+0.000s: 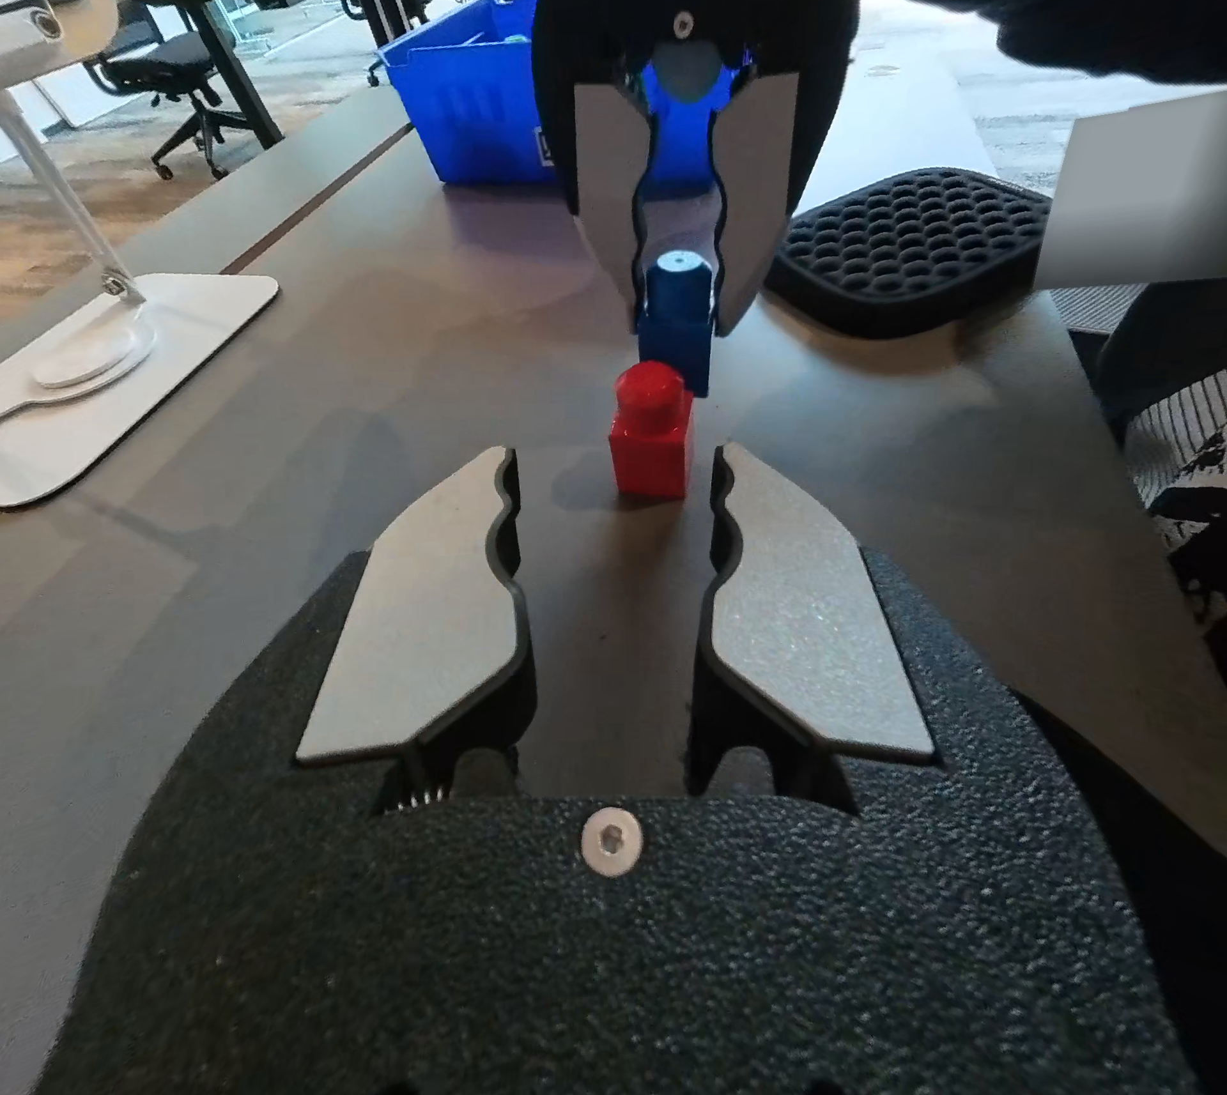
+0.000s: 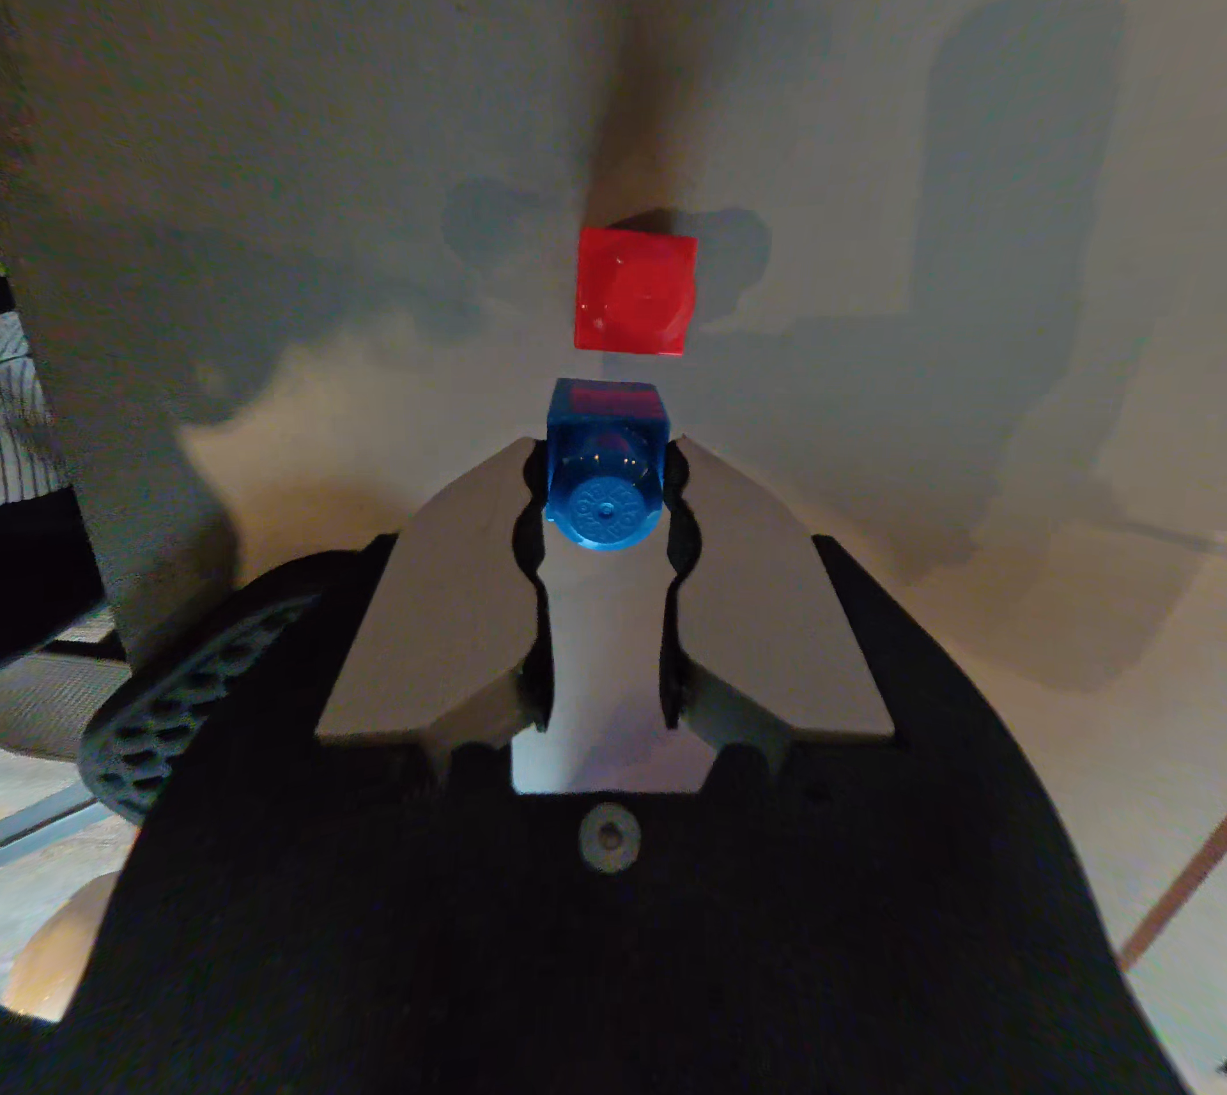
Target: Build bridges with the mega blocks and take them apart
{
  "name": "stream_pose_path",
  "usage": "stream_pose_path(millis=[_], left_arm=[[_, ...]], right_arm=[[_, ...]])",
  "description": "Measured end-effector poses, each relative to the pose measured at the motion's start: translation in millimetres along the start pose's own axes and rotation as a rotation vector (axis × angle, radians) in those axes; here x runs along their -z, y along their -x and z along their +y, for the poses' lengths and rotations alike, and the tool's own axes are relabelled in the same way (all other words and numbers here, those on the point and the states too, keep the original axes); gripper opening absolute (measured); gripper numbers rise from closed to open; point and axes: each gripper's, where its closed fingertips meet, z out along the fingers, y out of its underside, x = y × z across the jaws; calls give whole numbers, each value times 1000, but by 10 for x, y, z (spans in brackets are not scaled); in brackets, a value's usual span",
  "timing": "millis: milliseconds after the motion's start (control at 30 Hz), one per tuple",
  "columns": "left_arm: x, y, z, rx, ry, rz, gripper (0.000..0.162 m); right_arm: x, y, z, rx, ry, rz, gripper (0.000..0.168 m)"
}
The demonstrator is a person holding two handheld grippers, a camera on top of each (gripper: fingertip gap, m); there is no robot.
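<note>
While right hand-held gripper (image 2: 605, 459) clamps blue block (image 2: 604, 466), left hand-held gripper (image 1: 614, 466) gapes, red block (image 1: 652, 439) upright

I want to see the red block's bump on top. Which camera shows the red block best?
The left wrist view: the red block stands upright on the table, with its round stud and two sides plain to see. The right wrist view looks straight down, so the block is only a red square there.
</note>
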Motion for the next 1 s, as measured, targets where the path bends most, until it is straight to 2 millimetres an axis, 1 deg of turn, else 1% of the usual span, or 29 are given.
stream_pose_path(millis=[100, 300, 1000], left_arm=[[12, -5, 1, 3, -5, 0, 55], [6, -15, 15, 7, -10, 2, 54], [3, -18, 57, -20, 9, -13, 52]], right_arm=[[-50, -15, 12, -7, 12, -11, 33], [-123, -28, -36, -19, 15, -20, 33], [-233, -46, -44, -12, 38, -62, 33]])
